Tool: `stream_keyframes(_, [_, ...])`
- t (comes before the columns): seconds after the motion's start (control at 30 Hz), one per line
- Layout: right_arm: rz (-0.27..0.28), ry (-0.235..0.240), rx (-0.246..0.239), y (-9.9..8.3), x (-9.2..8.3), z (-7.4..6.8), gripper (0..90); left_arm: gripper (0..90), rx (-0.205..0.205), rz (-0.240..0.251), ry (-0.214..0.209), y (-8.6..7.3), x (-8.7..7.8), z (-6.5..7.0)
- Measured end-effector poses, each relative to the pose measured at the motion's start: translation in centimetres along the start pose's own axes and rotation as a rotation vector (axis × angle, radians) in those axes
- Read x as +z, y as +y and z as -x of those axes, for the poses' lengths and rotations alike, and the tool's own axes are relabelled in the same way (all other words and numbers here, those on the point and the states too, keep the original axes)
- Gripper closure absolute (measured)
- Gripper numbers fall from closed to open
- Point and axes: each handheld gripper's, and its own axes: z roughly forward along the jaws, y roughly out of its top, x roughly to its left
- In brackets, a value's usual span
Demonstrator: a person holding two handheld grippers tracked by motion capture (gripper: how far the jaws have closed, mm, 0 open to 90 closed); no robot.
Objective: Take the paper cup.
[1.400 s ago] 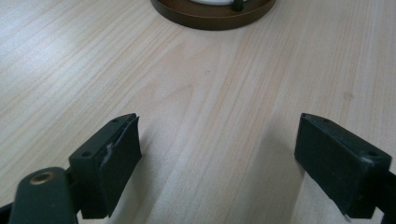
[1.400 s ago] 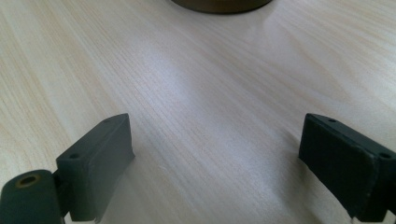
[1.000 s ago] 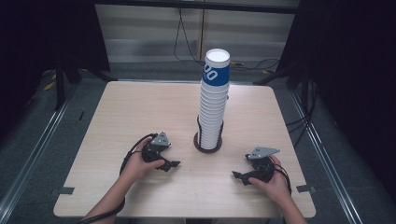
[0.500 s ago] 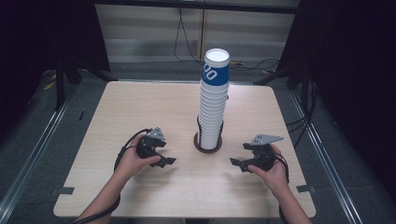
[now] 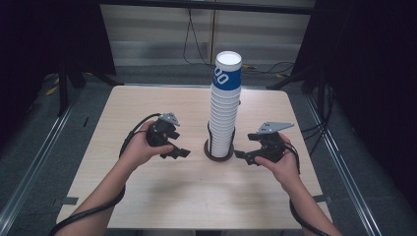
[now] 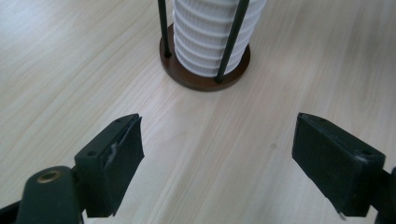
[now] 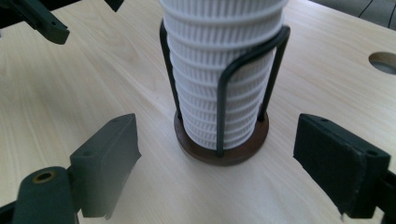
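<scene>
A tall stack of white ribbed paper cups (image 5: 223,118), its top cup banded in blue, stands in a black wire holder with a round brown base (image 5: 219,156) at mid-table. My left gripper (image 5: 181,153) hovers left of the base, held by a hand, jaws wide apart and empty; in the left gripper view (image 6: 217,154) the base (image 6: 196,81) lies ahead. On the other side, my right gripper (image 5: 242,156) points at the stack (image 7: 219,60). Its jaws (image 7: 217,135) have just been closing slightly and stand open with nothing between them.
The light wooden table (image 5: 147,103) has bare surface all around the holder. A round hole (image 7: 384,60) is cut in the tabletop beyond the stack. Dark floor, metal rails and cables surround the table. The left gripper (image 7: 42,21) appears at the far side of the stack.
Both hands have lifted their grippers off the table and brought them closer to the cup holder, one on each side. The cup stack has not moved.
</scene>
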Motion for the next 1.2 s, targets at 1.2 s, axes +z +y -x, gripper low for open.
stream_keyframes(1.2, [0.095, 0.029, -0.039, 8.4, -1.3, 0.0, 13.1, 16.0, 0.112, 0.094, 0.005, 14.8, -7.0, 1.7])
